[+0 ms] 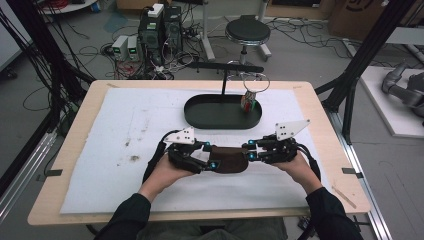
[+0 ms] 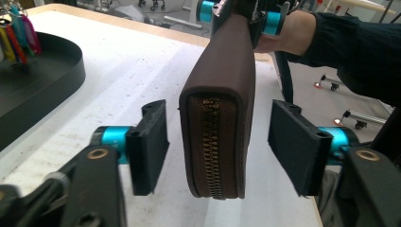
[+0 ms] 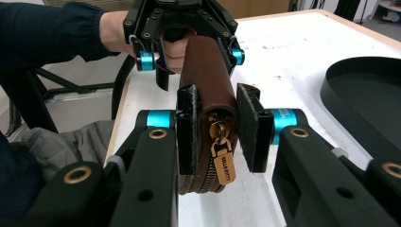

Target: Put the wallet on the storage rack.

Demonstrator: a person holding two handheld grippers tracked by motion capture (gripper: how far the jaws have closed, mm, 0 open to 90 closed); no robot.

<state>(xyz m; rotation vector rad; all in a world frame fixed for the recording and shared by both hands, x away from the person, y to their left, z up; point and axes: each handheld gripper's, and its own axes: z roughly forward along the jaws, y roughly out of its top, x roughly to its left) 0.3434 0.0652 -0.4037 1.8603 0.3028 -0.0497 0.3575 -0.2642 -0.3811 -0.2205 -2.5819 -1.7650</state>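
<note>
Brown leather zip-around wallet [image 1: 229, 163] held above the white-covered table [image 1: 115, 150], between both tools. Right gripper [image 3: 219, 127] fingers clenched on the zipper-pull end; left gripper [image 2: 217, 151] fingers released, flanking the other end without touching. Zipper fully closed; unzipping judged not yet begun.

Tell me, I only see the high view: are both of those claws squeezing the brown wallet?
Observer: No. The left gripper stands open, with a gap on each side of the wallet.
Operator: And the other one?
Observer: The right gripper presses its pads on the wallet's end.
Operator: Is it zipped?
Observer: It looks closed; a gold zip pull hangs from that end.
</note>
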